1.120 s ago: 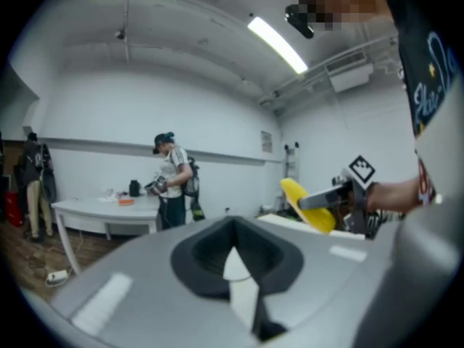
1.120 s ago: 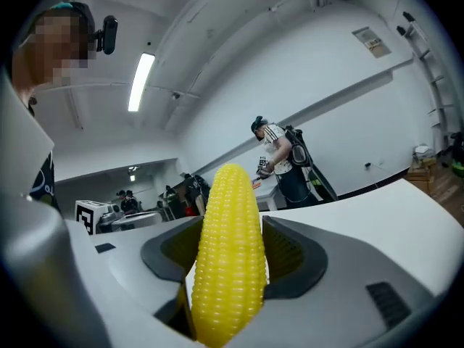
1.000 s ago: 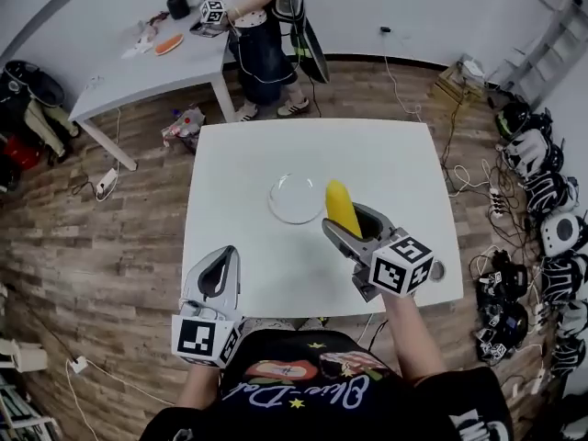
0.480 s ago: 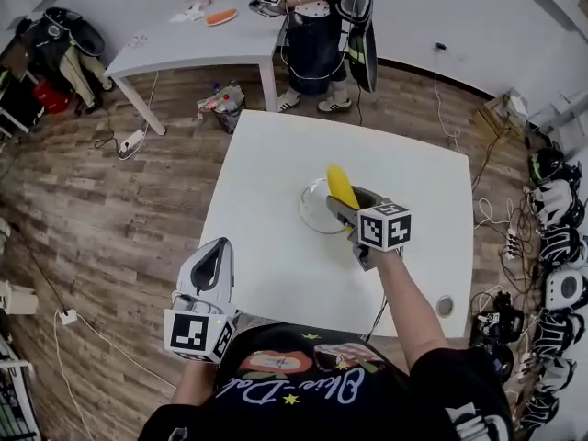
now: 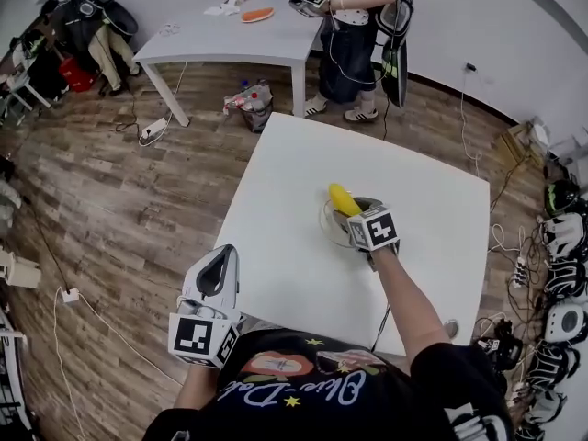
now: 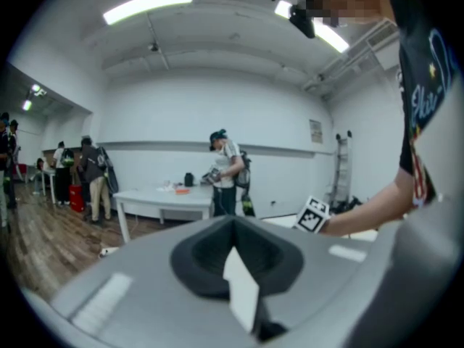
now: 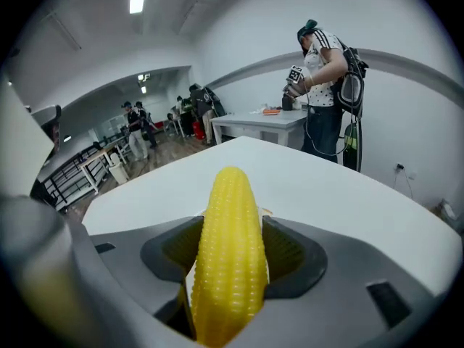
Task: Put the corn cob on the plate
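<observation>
Yellow corn cob [image 7: 230,252] is pinched between the two jaws of the right tongs [image 5: 352,217], which grip it round its lower part. Most of its length sticks out ahead of them.

From the head view the cob hangs over the clear glass plate [image 5: 324,220], which lies directly under and just ahead of those tongs on the white desk [image 5: 276,237]. Whether the cob already touches the plate I cannot tell.

What could go wrong, as I judge it:
- The cob is round and rides tilted, so if it is let go while still high or slanted it could land on one end, roll across the shallow plate and run off onto the desk.
- The plate is transparent, so its rim is hard to place. A release near the edge could tip or skid it.
- Pushing down too far might shove the plate along the smooth desk.

The cob's long axis runs along the reach of the right tongs. Its tapered tip points forward, away from the person, and somewhat upward, leaning a little to the left in the head view.

The left tongs [image 5: 220,254] are pressed together on nothing and hang well apart from the plate, near the person's body. They cannot steady anything from there.
</observation>
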The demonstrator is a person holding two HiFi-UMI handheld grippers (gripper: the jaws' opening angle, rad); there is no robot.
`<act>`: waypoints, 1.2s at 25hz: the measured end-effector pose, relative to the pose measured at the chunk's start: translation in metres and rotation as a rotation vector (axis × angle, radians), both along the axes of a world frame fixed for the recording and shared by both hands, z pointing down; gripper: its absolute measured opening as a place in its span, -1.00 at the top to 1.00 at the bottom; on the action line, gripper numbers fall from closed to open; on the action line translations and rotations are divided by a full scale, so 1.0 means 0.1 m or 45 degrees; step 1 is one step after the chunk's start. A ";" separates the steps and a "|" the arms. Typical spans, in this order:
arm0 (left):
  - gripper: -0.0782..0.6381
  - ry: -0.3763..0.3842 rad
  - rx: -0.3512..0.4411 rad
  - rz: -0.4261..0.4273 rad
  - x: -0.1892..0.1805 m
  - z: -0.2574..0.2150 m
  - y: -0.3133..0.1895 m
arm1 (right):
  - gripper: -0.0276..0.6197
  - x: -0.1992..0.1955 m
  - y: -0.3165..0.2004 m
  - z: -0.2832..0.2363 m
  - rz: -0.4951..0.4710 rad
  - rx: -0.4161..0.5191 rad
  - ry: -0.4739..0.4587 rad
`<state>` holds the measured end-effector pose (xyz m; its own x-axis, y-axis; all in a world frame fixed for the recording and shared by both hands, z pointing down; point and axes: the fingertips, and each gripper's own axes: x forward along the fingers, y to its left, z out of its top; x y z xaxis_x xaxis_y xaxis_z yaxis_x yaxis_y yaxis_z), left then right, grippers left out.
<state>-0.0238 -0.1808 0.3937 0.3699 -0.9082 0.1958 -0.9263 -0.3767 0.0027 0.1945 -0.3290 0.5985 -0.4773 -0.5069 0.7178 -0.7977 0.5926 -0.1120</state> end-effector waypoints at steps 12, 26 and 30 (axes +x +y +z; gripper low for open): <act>0.80 0.051 -0.015 0.052 0.00 0.04 -0.03 | 0.12 -0.08 0.02 0.05 -0.098 0.064 0.132; 0.80 0.096 0.012 0.279 0.42 0.04 -0.33 | 0.75 0.28 0.80 -1.43 0.236 0.385 -0.508; 0.80 0.108 0.026 0.364 0.63 0.00 -0.44 | 0.79 0.27 0.99 -1.64 0.256 0.449 -0.543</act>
<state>0.0390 -0.2248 0.3938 0.6256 -0.7682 0.1358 -0.7794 -0.6231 0.0652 0.2210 -0.2299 0.4343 -0.5563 -0.7908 0.2553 -0.8263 0.4938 -0.2711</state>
